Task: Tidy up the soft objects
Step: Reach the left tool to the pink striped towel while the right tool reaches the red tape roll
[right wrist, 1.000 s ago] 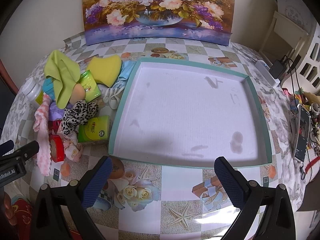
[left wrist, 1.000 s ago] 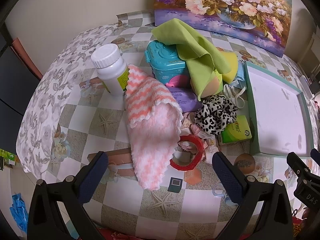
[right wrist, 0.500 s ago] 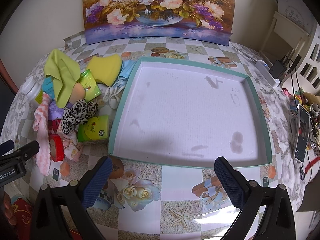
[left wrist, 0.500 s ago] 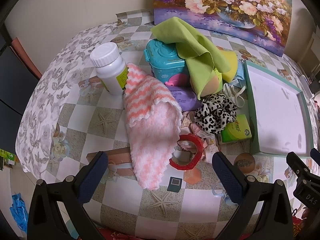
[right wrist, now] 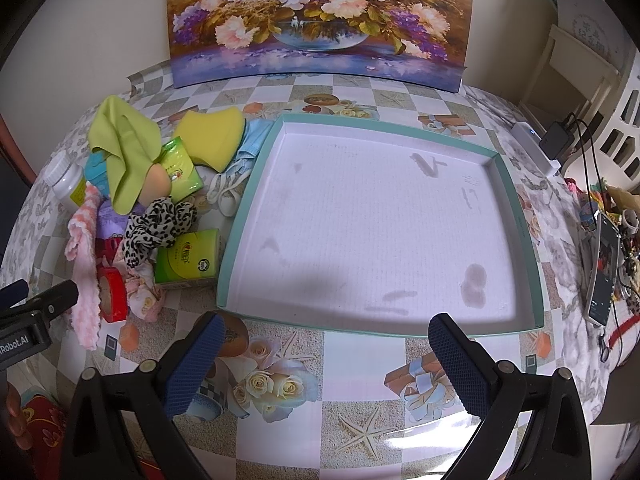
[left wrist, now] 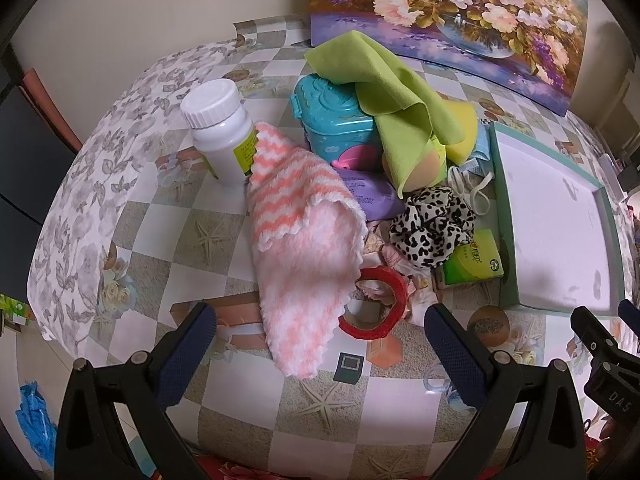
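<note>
I'm working in a home: a table (right wrist: pixel 352 396) under a checkered oilcloth printed with roses and starfish, a flower painting (right wrist: pixel 316 20) propped against the far wall, household clutter heaped on the left, and a charger (right wrist: pixel 558 140) plugged in far right.

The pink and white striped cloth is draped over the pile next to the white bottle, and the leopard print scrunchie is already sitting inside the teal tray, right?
Not quite. The leopard print scrunchie is not in the teal tray; it lies on the pile outside the tray's left edge, as the right wrist view shows. The pink and white striped cloth is indeed draped over the pile next to the white bottle.
</note>
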A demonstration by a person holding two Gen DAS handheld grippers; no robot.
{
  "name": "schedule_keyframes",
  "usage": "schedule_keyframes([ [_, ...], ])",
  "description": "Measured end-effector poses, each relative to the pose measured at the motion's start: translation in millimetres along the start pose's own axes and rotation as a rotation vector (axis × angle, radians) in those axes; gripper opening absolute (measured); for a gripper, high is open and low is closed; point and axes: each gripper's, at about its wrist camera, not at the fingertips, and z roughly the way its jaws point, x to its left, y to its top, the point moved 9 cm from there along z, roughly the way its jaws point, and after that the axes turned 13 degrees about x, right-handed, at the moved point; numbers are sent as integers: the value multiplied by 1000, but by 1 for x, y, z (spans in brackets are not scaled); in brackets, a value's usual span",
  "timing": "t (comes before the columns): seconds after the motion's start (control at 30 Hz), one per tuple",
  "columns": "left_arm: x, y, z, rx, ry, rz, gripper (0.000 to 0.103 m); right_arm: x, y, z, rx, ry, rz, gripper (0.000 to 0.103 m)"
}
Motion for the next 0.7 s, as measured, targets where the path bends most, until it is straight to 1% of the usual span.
schedule_keyframes([
  [0.13, 3, 1, 0, -3, -21, -20, 103, 4, 3, 1, -6, 4, -1, 103],
  [0.2, 8, 4, -1, -15, -43, -40, 103, 11, 6, -2, -23, 24, -12, 103],
  [0.33, 19, 8, 1, -21, -62, -87, 103, 27, 15, -9, -62, 61, -47, 103],
  [0.43, 28, 14, 0, -58, -53, -111, 103, 42, 22, -12, -73, 103, -72, 103],
  [0.5, 32, 18, 0, -72, -57, -115, 103, 51, 25, -12, -75, 130, -87, 103],
  [0.53, 34, 20, 0, -92, -58, -115, 103, 57, 26, -12, -76, 144, -97, 103],
  [0.6, 36, 24, 2, -92, -51, -108, 103, 67, 28, -12, -77, 166, -115, 103],
  [0.7, 36, 29, 7, -77, -55, -101, 103, 80, 30, -11, -83, 165, -154, 103],
])
